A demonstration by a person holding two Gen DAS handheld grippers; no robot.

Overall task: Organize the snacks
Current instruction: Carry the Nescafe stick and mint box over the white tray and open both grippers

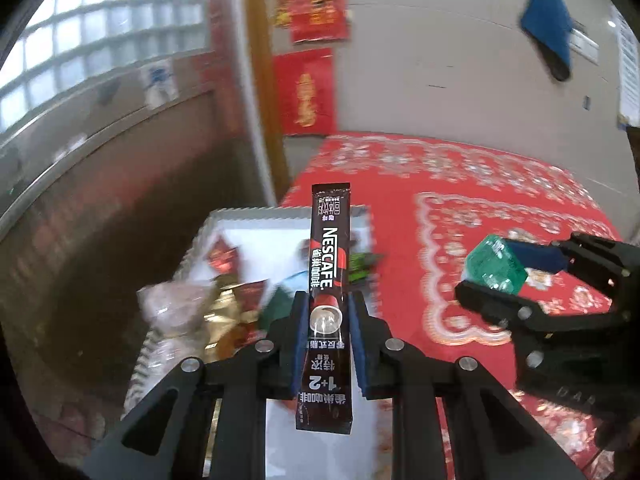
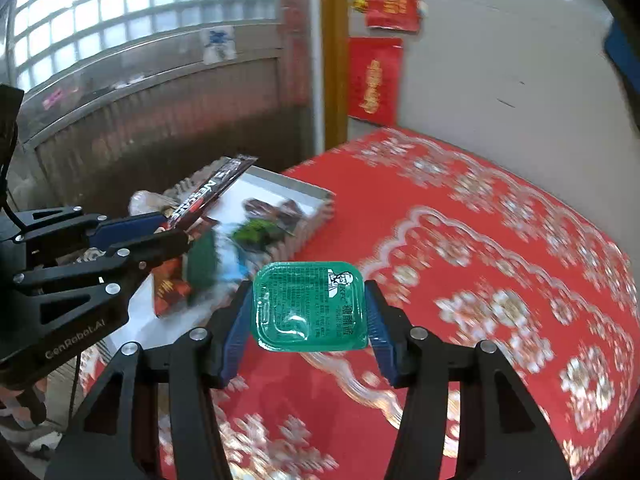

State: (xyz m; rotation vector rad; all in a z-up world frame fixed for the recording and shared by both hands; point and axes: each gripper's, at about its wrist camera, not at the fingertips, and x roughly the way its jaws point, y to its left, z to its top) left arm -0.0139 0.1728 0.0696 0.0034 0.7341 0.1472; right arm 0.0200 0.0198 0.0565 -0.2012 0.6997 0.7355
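The left gripper (image 1: 328, 312) clamped a coffee stick (image 1: 329, 256), the right gripper (image 2: 308, 308) a sauce tub (image 2: 310, 306); both awaited the half-filled tray (image 2: 316, 196) at ten o'clock.

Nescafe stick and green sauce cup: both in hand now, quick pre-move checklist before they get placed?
1. Left gripper clamped on the Nescafe coffee stick: ok, jaws shut on its lower half.
2. Right gripper holding the green sauce cup: ok, blue pads against both sides.
3. Stick attitude: ok, straight along the jaws, long end free.
4. Cup lid sealed: ok, no spill visible.
5. White tray has room: ok, bare white patch among the packets.
6. Grippers apart: ok, gap between them in both views.
7. Where each item belongs: cannot tell.
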